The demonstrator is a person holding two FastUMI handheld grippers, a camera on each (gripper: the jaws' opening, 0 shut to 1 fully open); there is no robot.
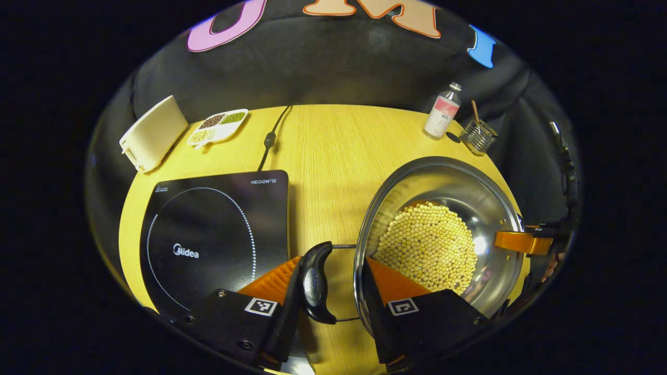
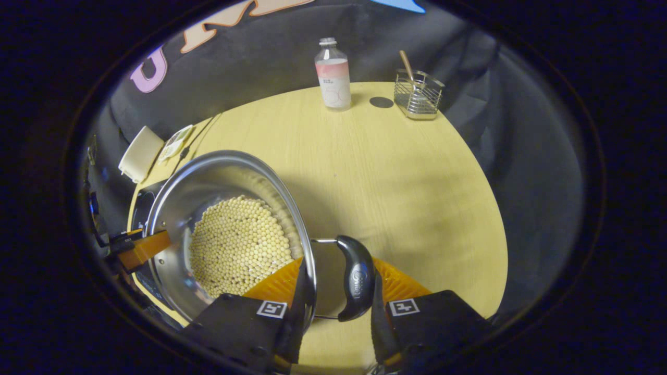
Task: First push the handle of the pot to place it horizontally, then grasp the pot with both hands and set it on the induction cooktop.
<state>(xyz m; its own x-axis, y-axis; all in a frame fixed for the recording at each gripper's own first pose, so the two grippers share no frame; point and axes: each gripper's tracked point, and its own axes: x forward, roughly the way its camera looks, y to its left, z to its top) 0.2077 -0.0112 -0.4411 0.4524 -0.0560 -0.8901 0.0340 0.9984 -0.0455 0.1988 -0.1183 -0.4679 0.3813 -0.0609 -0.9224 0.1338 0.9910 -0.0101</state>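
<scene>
Left tongs (image 1: pixel 333 291) straddle pot (image 1: pixel 443 208) handle (image 1: pixel 315 284) w/ rim; right tongs (image 2: pixel 336 291) likewise. We're at two-handed grasp; next, lift toward cooktop (image 1: pixel 208 234).

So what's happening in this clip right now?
A person is working a steel pot of yellow beans with two tools. The left hand-held gripper straddles one black side handle and the pot's rim, and the right hand-held gripper does the same at the opposite handle. The pot sits on the wooden table beside the induction cooktop, not yet on it.
</scene>
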